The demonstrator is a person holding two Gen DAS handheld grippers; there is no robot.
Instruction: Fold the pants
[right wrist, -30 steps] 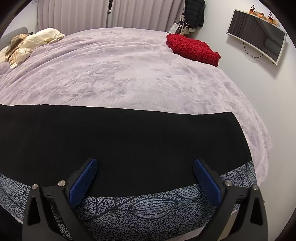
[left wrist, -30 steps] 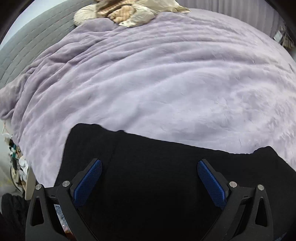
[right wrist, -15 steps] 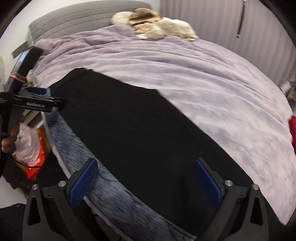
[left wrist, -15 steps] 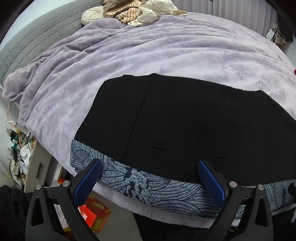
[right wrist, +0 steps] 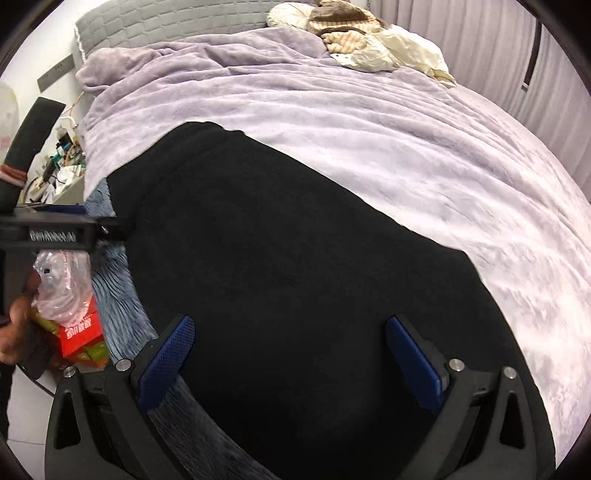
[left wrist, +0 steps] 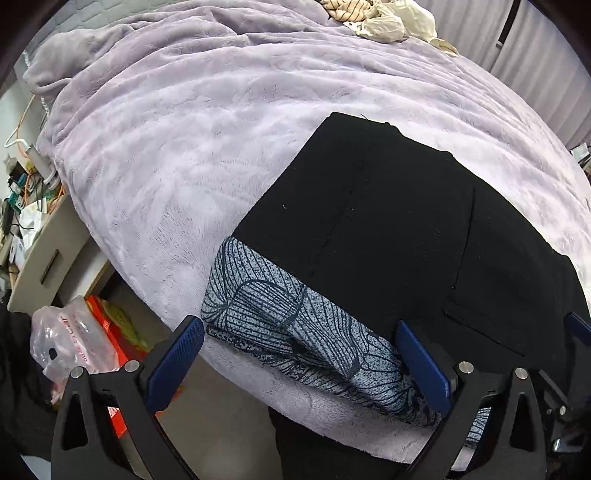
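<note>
The black pants [left wrist: 399, 229] lie flat on the bed [left wrist: 207, 122], along its near edge, over a blue-grey leaf-patterned cloth [left wrist: 295, 332] that runs along that edge and shows from beneath them. The lilac blanket [right wrist: 388, 140] covers the rest of the bed.

The left tongs [left wrist: 299, 365] are released, jaws wide, holding nothing, above the patterned cloth at the bed's near edge. The right tongs [right wrist: 291, 358] are also released and empty, spread over the middle of the pants. In the right wrist view the left tongs appear at the left, by the pants' end, with the person's hand [right wrist: 14, 325] on the handle.

At the head of the bed sits a heap of cream and striped clothes [right wrist: 354, 44] against the grey quilted headboard [right wrist: 166, 26]. Beside the bed's left side stands a cluttered bedside table [left wrist: 33, 229], and on the floor below it a clear plastic bag [left wrist: 70, 339] and a red box [right wrist: 79, 332]. Pale curtains [right wrist: 480, 48] hang beyond the far side.
</note>
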